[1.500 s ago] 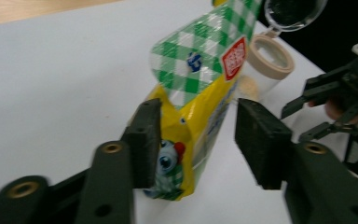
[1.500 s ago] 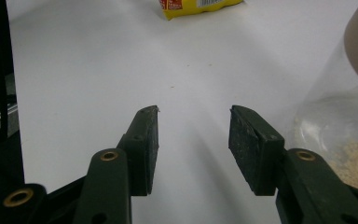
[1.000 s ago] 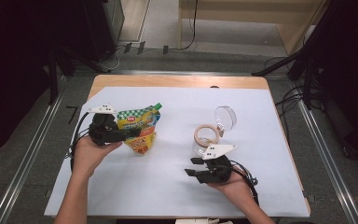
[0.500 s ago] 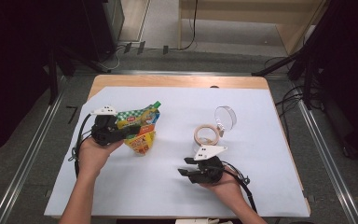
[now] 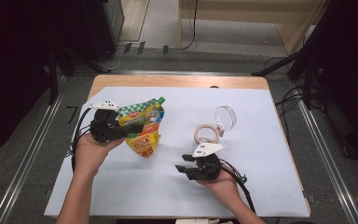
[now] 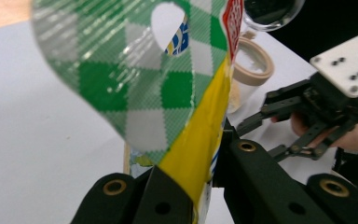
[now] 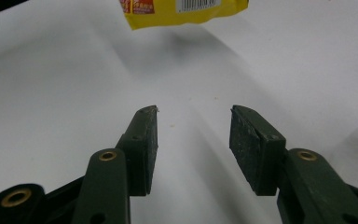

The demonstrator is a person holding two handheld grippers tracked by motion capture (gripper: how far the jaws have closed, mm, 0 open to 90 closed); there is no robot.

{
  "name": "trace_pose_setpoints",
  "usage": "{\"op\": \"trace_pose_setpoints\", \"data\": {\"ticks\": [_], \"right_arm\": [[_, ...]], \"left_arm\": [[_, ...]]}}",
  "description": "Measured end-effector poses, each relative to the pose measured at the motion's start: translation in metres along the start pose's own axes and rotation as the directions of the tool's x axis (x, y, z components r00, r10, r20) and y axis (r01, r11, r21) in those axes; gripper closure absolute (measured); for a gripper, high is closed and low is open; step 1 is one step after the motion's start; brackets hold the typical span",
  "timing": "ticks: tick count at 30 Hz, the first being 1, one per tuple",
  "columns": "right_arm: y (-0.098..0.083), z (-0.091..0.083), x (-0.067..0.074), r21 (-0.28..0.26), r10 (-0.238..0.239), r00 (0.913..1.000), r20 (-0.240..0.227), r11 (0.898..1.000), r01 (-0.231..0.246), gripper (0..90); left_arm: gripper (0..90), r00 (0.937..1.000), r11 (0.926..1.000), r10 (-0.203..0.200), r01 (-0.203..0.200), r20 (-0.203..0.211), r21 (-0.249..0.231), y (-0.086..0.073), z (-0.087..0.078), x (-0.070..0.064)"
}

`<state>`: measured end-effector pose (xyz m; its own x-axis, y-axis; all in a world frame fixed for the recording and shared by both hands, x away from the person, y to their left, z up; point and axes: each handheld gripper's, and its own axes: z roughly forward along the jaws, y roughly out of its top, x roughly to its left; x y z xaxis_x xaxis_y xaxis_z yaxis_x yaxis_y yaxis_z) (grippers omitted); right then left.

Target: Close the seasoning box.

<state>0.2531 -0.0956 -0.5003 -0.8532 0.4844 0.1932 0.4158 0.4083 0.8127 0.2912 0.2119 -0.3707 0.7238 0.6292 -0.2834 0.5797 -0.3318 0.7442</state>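
Note:
A pouch with a green-and-white checked top, a green cap and a yellow bottom hangs just above the white table cover at the left. My left gripper is shut on its middle. In the left gripper view the pouch rises between the jaws of that gripper, pinched tight. My right gripper hovers low at the front centre, pointing left, open and holding nothing. In the right gripper view its gripper has bare white cover between the pads, and the pouch's yellow end hangs ahead.
A roll of beige tape lies just behind the right gripper, with a clear round lens-like piece beside it. Both appear in the left gripper view, tape and clear piece. The wooden table edge runs along the back.
The left gripper has closed on the pouch and raised it off the cover, so it now hangs more upright. The right gripper has barely moved.

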Motion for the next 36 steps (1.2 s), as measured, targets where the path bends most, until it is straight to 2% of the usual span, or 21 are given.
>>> {"op": "trace_pose_setpoints", "data": {"ticks": [3, 4, 5, 9, 13, 19, 24, 27, 28, 29, 31, 33, 34, 36], "right_arm": [[0.001, 0.004, 0.001, 0.005, -0.005, 1.0000, -0.002, 1.000, 0.005, 53.2], [0.000, 0.006, 0.002, 0.025, 0.010, 0.9999, -0.002, 1.000, -0.010, 53.1], [0.000, 0.008, 0.001, 0.019, -0.010, 0.9999, 0.005, 1.000, 0.010, 53.0], [-0.002, 0.012, -0.001, 0.026, 0.001, 0.9998, 0.018, 1.000, -0.002, 51.8], [-0.003, 0.015, -0.003, 0.024, 0.015, 0.9996, 0.024, 1.000, -0.015, 52.4], [-0.005, 0.015, -0.002, 0.011, -0.003, 0.9980, 0.062, 1.000, 0.002, 63.5], [-0.007, 0.016, -0.004, -0.001, 0.005, 0.9966, 0.082, 1.000, -0.005, 71.3], [-0.008, 0.016, -0.004, -0.016, -0.002, 0.9951, 0.099, 1.000, 0.003, 75.5], [-0.007, 0.015, -0.003, -0.024, -0.012, 0.9938, 0.110, 1.000, 0.014, 75.8], [-0.006, 0.014, -0.003, -0.033, -0.026, 0.9930, 0.115, 0.999, 0.030, 76.0], [-0.005, 0.012, 0.002, -0.061, -0.050, 0.9939, 0.098, 0.997, 0.056, 76.7], [-0.004, 0.010, 0.009, -0.061, -0.109, 0.9876, 0.113, 0.991, 0.116, 75.0], [-0.004, 0.011, 0.011, -0.061, -0.133, 0.9847, 0.112, 0.988, 0.141, 74.6], [-0.004, 0.011, 0.016, -0.069, -0.150, 0.9842, 0.094, 0.985, 0.157, 73.6]], "left_arm": [[90.0, 0.9996, 0.9999, 0.008, -0.009, 0.026, 0.014, 0.005, 0.002, -0.010], [90.0, 0.9995, 0.9997, 0.012, -0.012, 0.029, 0.021, 0.007, 0.002, -0.012], [90.0, 0.9992, 0.9996, 0.006, -0.007, 0.040, 0.026, 0.008, 0.003, -0.014], [90.0, 0.9965, 0.9986, 0.027, -0.031, 0.079, 0.044, 0.012, 0.006, -0.024], [90.0, 0.9938, 0.9961, 0.052, -0.059, 0.099, 0.066, 0.016, 0.011, -0.037], [90.0, 0.9870, 0.9914, 0.088, -0.100, 0.135, 0.084, 0.021, 0.019, -0.054], [90.0, 0.9798, 0.9891, 0.089, -0.108, 0.179, 0.100, 0.023, 0.022, -0.065], [90.0, 0.9726, 0.9889, 0.088, -0.111, 0.215, 0.098, 0.026, 0.024, -0.072], [90.0, 0.9709, 0.9889, 0.088, -0.112, 0.223, 0.098, 0.026, 0.025, -0.073], [90.0, 0.9666, 0.9899, 0.076, -0.103, 0.245, 0.098, 0.027, 0.028, -0.074], [90.0, 0.9685, 0.9915, 0.069, -0.093, 0.239, 0.091, 0.027, 0.030, -0.075], [90.0, 0.9721, 0.9929, 0.060, -0.082, 0.227, 0.087, 0.028, 0.030, -0.074], [89.8, 0.9723, 0.9950, 0.041, -0.061, 0.230, 0.079, 0.027, 0.030, -0.072], [89.4, 0.9729, 0.9972, 0.025, -0.041, 0.230, 0.063, 0.027, 0.030, -0.070]]}}
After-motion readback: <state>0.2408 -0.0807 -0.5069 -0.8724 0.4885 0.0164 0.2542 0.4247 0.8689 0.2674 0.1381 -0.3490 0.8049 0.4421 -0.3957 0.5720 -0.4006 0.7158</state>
